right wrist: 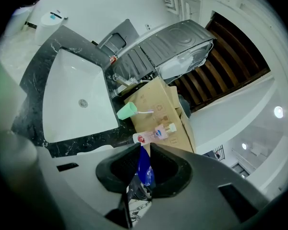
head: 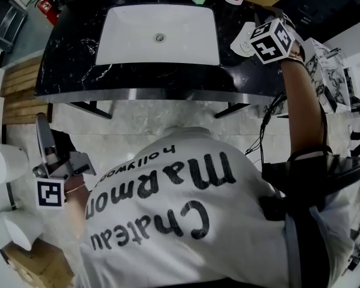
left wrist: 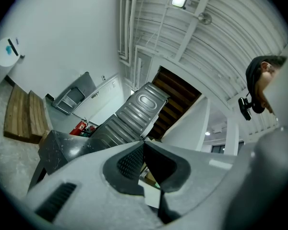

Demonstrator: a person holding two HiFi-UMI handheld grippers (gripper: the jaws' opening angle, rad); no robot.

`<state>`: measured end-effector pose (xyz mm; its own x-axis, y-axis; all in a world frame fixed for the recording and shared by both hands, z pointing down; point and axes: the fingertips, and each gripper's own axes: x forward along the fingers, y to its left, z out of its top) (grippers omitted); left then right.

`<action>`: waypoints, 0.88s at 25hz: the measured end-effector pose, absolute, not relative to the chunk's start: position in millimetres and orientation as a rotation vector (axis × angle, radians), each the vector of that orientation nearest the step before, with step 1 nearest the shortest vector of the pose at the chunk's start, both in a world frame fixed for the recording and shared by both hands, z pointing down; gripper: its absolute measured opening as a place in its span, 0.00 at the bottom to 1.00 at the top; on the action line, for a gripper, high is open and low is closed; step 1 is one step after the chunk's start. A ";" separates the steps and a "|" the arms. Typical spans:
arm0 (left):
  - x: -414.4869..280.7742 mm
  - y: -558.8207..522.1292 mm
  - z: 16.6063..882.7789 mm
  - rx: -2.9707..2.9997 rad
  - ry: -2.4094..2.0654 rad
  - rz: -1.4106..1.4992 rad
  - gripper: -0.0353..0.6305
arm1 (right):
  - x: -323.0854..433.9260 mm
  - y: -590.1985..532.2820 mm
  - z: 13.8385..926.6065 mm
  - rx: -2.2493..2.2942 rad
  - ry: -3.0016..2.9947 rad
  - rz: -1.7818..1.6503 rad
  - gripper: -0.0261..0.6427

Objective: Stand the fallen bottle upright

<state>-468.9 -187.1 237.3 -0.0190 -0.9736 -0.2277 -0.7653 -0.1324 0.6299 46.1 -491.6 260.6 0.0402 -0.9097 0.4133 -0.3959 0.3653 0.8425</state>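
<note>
The white plastic bottle with pink label point(right wrist: 156, 134) is seen lying on its side at the back right of the black marble counter point(head: 78, 71), by the brown cardboard box point(right wrist: 153, 102), and is not yet stood up. Just beside it a mint-green plastic cup point(right wrist: 126, 111) with a toothbrush point(right wrist: 144, 112) is standing. The right gripper point(right wrist: 143, 150) is aimed toward the bottle from the counter's right end, with its jaws clamped on a thin glossy blue piece point(right wrist: 144, 169) (identity unclear). A grab is judged blocked until that is released. The left gripper point(left wrist: 143, 145) is parked low at the person's side, jaws closed on nothing, presumably out of the way. Room is tight, with the box edge behind and the cup to one side. Open space is offered toward the white rectangular basin point(head: 132, 41).
</note>
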 end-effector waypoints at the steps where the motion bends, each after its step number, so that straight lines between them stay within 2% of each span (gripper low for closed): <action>1: -468.0 -185.9 238.8 1.946 -1.814 -0.909 0.08 | 45.7 -489.4 260.1 1.219 -1.554 -0.597 0.11; 22: -475.0 -136.7 234.3 1.936 -1.840 -0.912 0.08 | 47.1 -480.0 254.5 1.354 -1.603 -0.542 0.12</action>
<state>-475.0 -136.7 234.3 -0.0322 -0.9733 -0.2272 -0.7704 -0.1206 0.6260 47.1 -480.0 254.5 0.0481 -0.9286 0.3679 -0.5146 0.2927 0.8060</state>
